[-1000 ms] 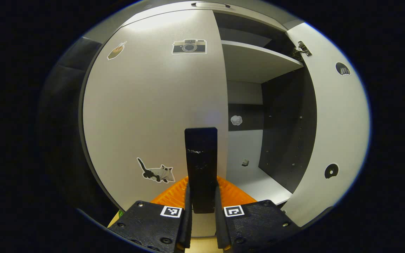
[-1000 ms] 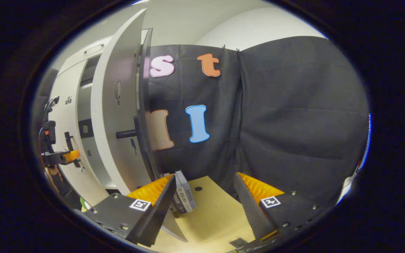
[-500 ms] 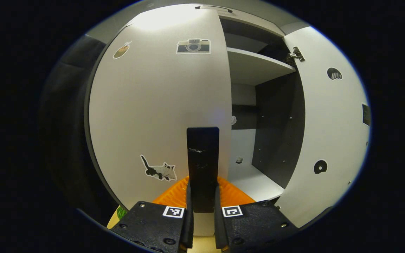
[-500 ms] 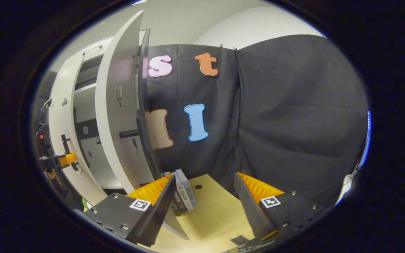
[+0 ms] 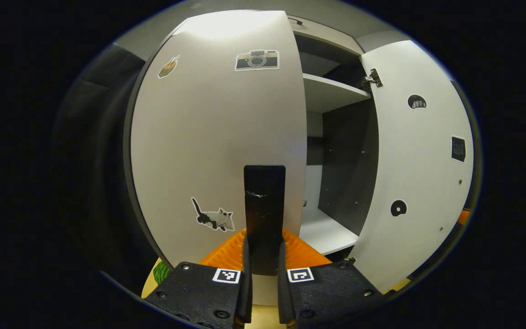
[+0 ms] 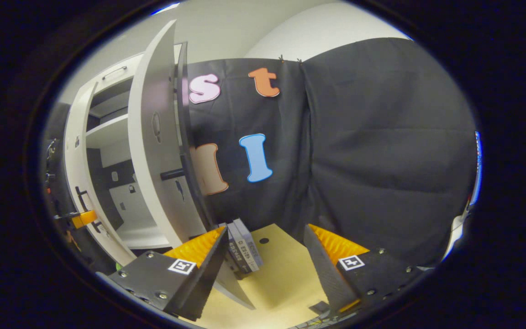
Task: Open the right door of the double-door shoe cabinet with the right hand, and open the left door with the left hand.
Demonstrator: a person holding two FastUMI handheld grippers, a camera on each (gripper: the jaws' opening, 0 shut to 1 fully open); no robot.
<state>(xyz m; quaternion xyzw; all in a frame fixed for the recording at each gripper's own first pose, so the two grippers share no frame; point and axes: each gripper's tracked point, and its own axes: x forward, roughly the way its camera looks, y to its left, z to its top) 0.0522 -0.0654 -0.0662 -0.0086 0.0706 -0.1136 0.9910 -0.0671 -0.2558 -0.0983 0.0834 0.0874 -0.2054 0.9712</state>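
Double-door shoe cabinet (image 5: 336,91), both doors swung outward. In the left gripper view the left door (image 5: 217,137) fills the centre and left of the frame, its outer face toward the camera; it carries a camera sticker (image 5: 257,60) at the top, a small sticker (image 5: 168,67) at the upper left, and a cat sticker (image 5: 214,217) low down. The door's dark handle (image 5: 264,201) stands upright at lower centre, just beside the door's free edge; the left gripper (image 5: 263,265) has its two fingers drawn together on this handle, one on each side. To the right of the door edge the cabinet interior shows a pale shelf (image 5: 331,93) above, a dark side wall (image 5: 347,173), and a pale floor panel (image 5: 324,233); the right door (image 5: 413,173) stands open at the right of the frame, hinge (image 5: 371,78) at its upper left corner, dark stickers on its inner face.

In the right gripper view the right door (image 6: 153,151) appears nearly edge-on at the upper left, its bar handle (image 6: 172,173) projecting toward the black cloth wall (image 6: 381,151); the left door (image 6: 78,183) and the left gripper (image 6: 78,218) lie at the far left edge. The right gripper (image 6: 263,256) holds its fingers wide apart with nothing between them, above a yellow-tan floor board (image 6: 281,278); a grey block (image 6: 244,246) stands at the foot of the right door.
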